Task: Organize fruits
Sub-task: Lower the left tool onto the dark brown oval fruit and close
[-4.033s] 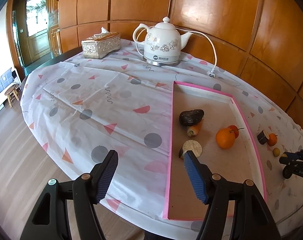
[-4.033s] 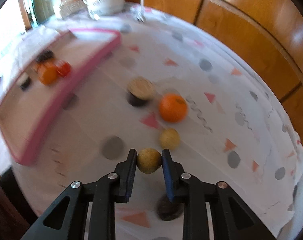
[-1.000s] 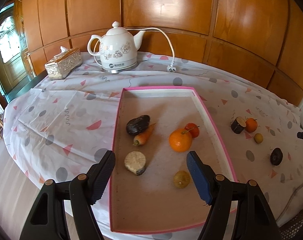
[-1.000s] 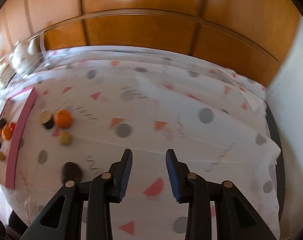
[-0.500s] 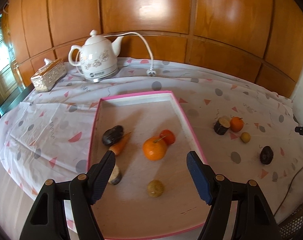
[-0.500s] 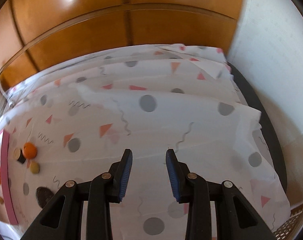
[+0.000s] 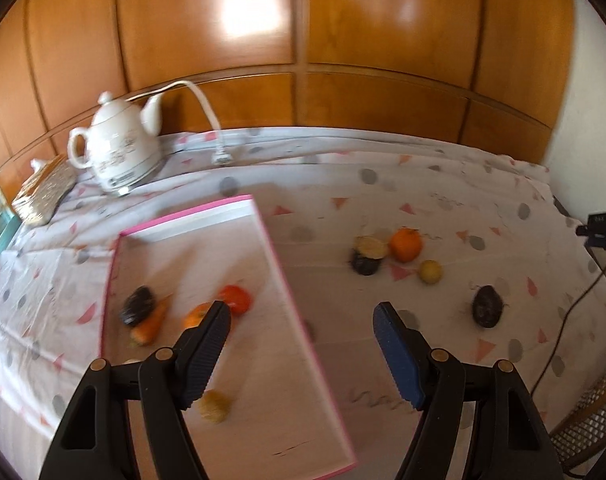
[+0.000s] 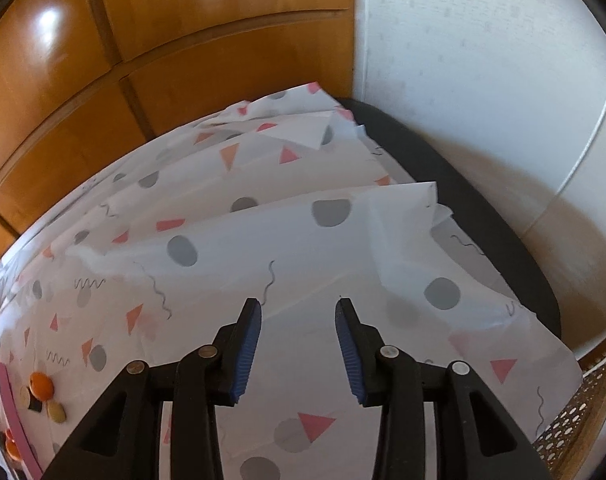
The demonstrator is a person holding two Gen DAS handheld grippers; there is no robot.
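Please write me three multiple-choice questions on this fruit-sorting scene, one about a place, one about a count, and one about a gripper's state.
1. Where does the white kettle stand?
A. inside the pink-rimmed tray
B. on the tablecloth beyond the tray's far end
C. on the floor

2. How many pieces still lie on the tablecloth outside the pink-rimmed tray?
A. one
B. four
C. seven

3. What is between the left gripper's fingers?
A. an orange
B. the carrot
C. nothing

Answers:
1 B, it sits on the cloth near the wall, past the tray.
2 B, a cut dark piece, an orange, a small yellow fruit and a dark fruit.
3 C, the jaws stand apart with only tray and cloth behind them.
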